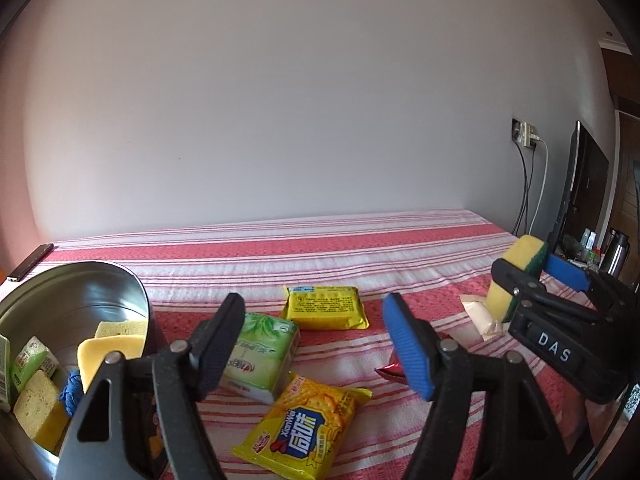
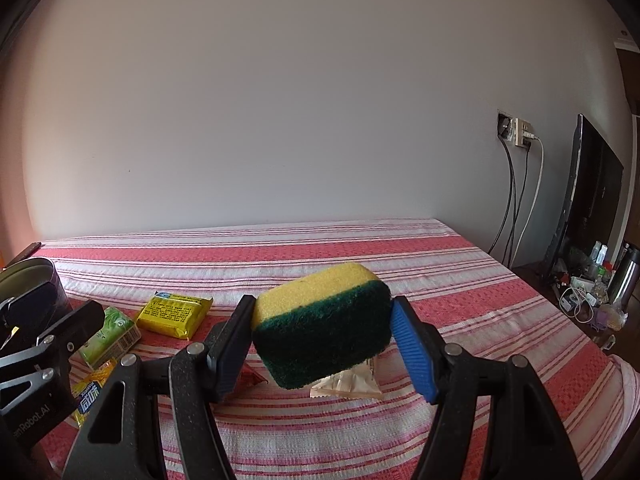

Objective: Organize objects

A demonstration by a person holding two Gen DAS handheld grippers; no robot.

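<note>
My left gripper [image 1: 316, 340] stands open over the striped cloth [image 1: 280, 256], nothing pressed between its pads. Under it lie a green tissue pack [image 1: 264, 348] and a yellow cracker packet [image 1: 304, 424]; a flat yellow packet [image 1: 326, 306] lies further back. A red wrapper [image 1: 394, 372] peeks out beside the blue pad. At the left a metal bowl [image 1: 100, 280] holds yellow sponges, green packs and something blue. My right gripper [image 2: 324, 332] is shut on a yellow-and-green sponge [image 2: 320, 320], held in the air above a beige sachet [image 2: 352, 384].
A dark phone [image 1: 30, 262] lies at the cloth's far left edge. The cloth's right edge drops off toward a dark screen [image 2: 592, 192], wall sockets with cables [image 2: 520, 132] and a cluttered low table with bottles and a steel flask [image 2: 624, 280].
</note>
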